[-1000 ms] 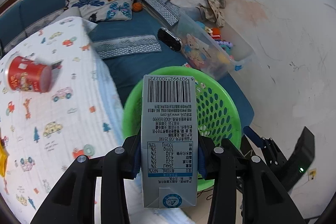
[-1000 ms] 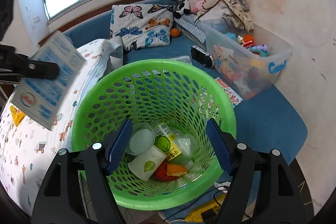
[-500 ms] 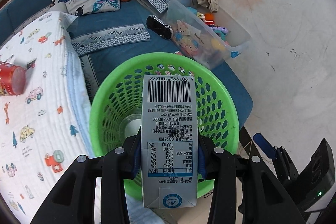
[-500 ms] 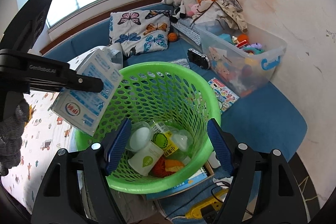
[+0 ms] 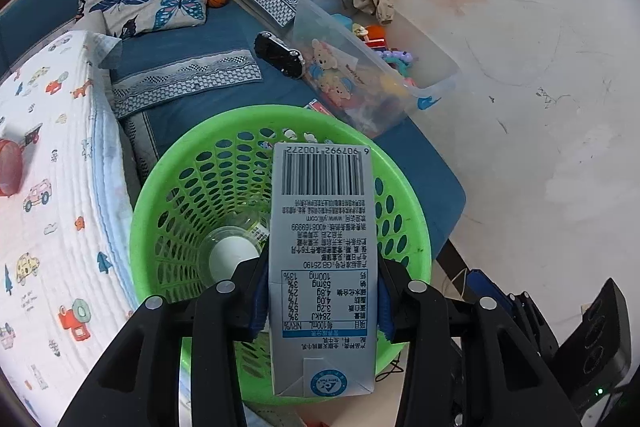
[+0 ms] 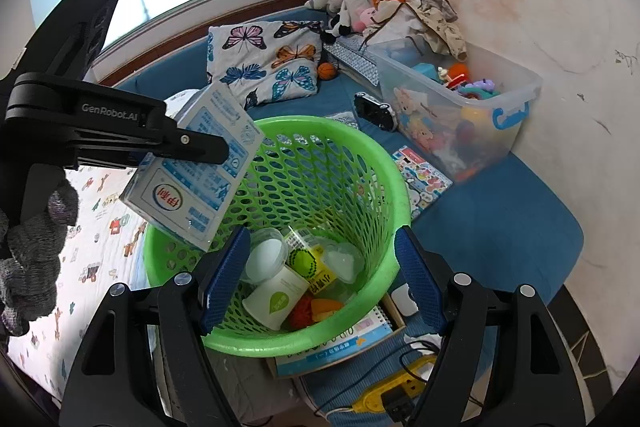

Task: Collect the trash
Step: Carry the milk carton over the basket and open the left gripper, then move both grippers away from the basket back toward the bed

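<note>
Blue-white carton (image 5: 322,267) now seemingly over green basket (image 5: 160,195)

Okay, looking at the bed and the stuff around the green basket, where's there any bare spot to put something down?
Free: the printed quilt left of the green basket, up to the red can, and the blue mattress between basket, sticker book and wall. Crowded: the toy bin, the plush corner and the basket bottom.

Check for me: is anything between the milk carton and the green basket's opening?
Nothing visible. The milk carton hangs between the opening jaws of the left tool over the green basket, whose mouth is uncovered; trash sits only at the bottom.
</note>
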Demonstrator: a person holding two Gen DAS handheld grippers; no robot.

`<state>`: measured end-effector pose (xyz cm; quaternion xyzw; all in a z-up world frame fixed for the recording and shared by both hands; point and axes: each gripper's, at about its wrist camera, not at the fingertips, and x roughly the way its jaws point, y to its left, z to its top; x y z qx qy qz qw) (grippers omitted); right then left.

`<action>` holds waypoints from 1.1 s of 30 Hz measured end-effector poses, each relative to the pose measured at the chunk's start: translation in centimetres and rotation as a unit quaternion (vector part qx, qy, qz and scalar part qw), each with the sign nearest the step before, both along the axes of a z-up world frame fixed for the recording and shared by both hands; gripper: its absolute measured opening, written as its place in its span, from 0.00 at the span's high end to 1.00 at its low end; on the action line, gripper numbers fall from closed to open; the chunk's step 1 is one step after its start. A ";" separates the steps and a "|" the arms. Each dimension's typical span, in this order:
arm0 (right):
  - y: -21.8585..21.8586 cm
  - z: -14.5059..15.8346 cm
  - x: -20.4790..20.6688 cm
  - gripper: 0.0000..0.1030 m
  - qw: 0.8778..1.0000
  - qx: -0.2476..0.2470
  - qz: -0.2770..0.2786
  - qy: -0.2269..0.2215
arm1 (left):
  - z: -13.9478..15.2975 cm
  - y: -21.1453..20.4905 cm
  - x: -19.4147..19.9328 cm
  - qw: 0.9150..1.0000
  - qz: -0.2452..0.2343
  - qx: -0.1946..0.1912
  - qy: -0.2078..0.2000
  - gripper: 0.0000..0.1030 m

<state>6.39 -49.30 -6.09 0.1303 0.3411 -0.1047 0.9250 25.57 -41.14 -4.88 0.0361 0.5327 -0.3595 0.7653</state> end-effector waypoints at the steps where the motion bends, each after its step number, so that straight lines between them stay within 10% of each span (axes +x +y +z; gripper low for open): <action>1: 0.0 0.0 -0.1 0.28 1.000 -0.001 0.000 0.000 | 0.0 0.0 0.0 1.000 0.000 -0.004 0.000 0.53; 14: 1.0 0.4 -0.4 0.28 1.000 -0.002 0.008 -0.002 | 1.1 2.5 -1.4 0.999 -0.012 -0.011 -0.041 0.40; 33: 9.2 1.4 3.4 0.23 0.996 -0.014 0.090 -0.001 | 0.1 19.7 -1.4 0.991 0.112 -0.001 -0.077 0.33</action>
